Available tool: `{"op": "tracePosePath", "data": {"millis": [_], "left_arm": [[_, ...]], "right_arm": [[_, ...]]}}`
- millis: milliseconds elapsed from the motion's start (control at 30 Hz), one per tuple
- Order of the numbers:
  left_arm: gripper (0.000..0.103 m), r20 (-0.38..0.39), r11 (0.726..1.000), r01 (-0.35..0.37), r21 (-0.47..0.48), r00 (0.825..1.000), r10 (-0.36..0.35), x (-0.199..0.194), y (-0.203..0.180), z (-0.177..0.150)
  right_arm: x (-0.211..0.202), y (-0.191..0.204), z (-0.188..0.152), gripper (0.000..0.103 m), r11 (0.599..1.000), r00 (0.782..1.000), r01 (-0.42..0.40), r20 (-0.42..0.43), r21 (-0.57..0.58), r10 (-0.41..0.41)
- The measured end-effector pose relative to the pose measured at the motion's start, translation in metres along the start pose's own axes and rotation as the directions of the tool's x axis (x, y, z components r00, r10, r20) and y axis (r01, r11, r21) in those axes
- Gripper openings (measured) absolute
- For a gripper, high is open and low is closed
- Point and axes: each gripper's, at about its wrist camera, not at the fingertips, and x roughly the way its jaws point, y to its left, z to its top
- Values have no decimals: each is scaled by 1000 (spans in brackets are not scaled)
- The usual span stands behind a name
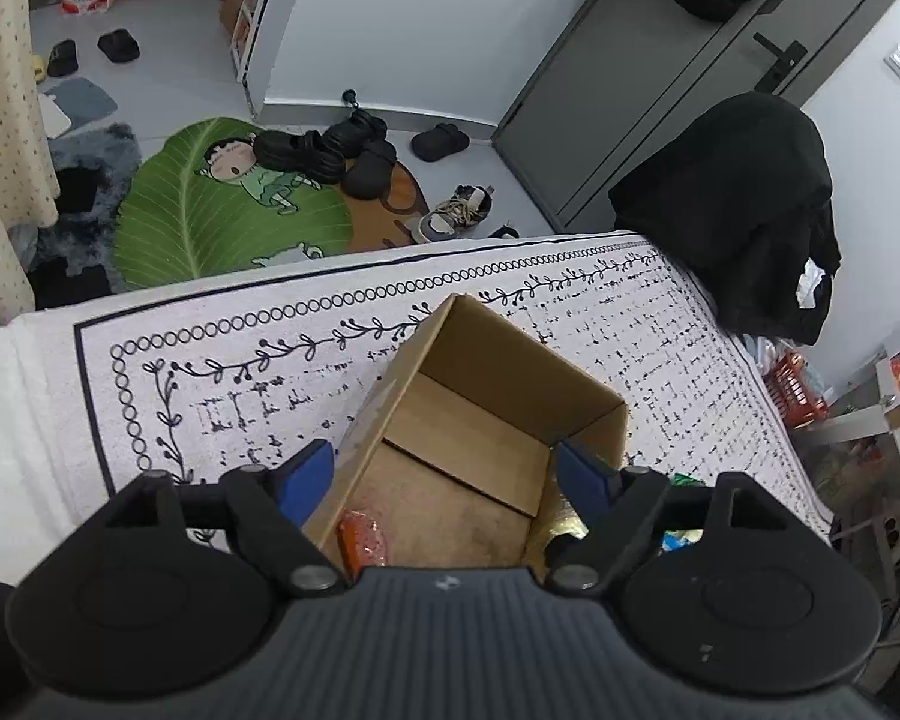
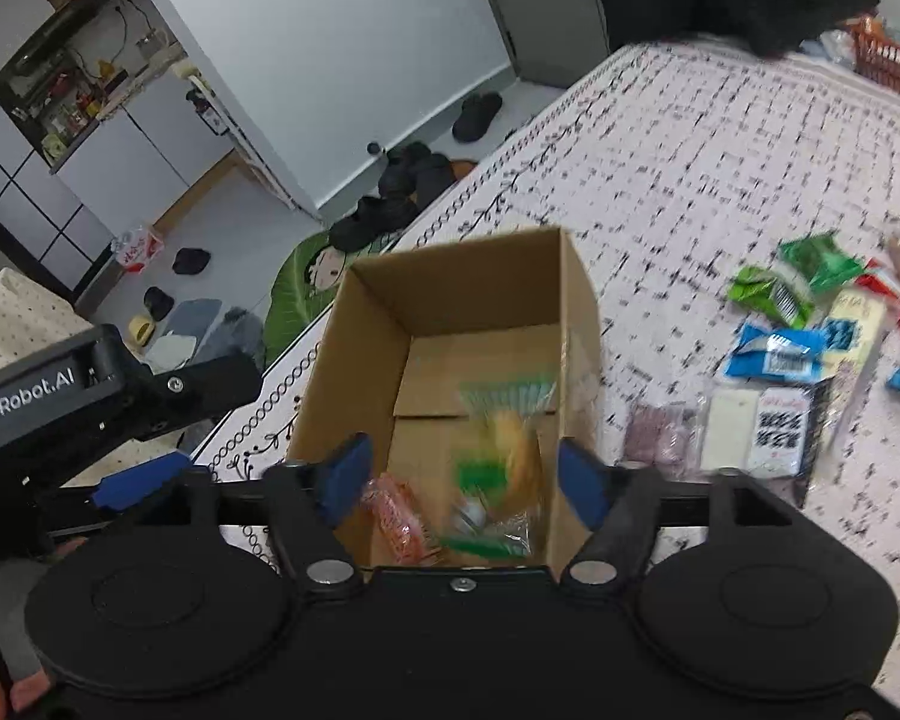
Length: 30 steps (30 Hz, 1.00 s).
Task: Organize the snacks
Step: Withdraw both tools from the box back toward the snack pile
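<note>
Both hand-held grippers hang open over a cardboard box of snacks.

The left hand-held gripper (image 1: 444, 471) and right hand-held gripper (image 2: 459, 468) have their jaws apart, gripping nothing. In the cardboard box (image 2: 480, 276) lie an orange packet (image 2: 399, 516) on the left and a blurred yellow-green packet (image 2: 504, 462) on the right. More snack packets (image 2: 774, 354) lie on the patterned cloth (image 2: 690, 180) to the box's right.

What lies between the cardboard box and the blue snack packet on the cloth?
In the right wrist view, a purplish clear-wrapped packet lies on the patterned cloth, between the cardboard box and the blue snack packet.
</note>
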Motion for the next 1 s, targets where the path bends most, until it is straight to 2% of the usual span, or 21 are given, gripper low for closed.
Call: {"op": "tracePosePath", "data": {"millis": [33, 167, 267, 367, 500, 800, 1000], "left_arm": [[86, 4, 1000, -8, 8, 1000, 8, -1, -1, -1], [99, 27, 999, -39, 29, 999, 38, -6, -5, -4], [103, 18, 999, -24, 39, 1000, 24, -7, -7, -6], [103, 14, 995, -24, 93, 1000, 22, -9, -18, -12], [103, 5, 993, -7, 118, 1000, 6, -11, -29, -21], [103, -14, 984, 19, 176, 1000, -16, -16, -55, -40], [103, -29, 975, 12, 222, 1000, -6, -17, -74, -54]], "right_arm": [[-3, -1, 0, 80, 1000, 1000, 2, 7, -3, -2], [-17, -11, 0, 84, 1000, 1000, 7, 20, 13, -7], [-26, -20, -3, 90, 999, 999, 24, 29, 29, -24], [-36, -28, -6, 92, 999, 998, 43, 42, 25, -45], [-52, -41, -10, 98, 998, 996, 56, 63, 24, -57], [-79, -78, -21, 100, 993, 990, 102, 87, 60, -107], [-93, -104, -27, 101, 988, 987, 122, 93, 96, -131]]}}
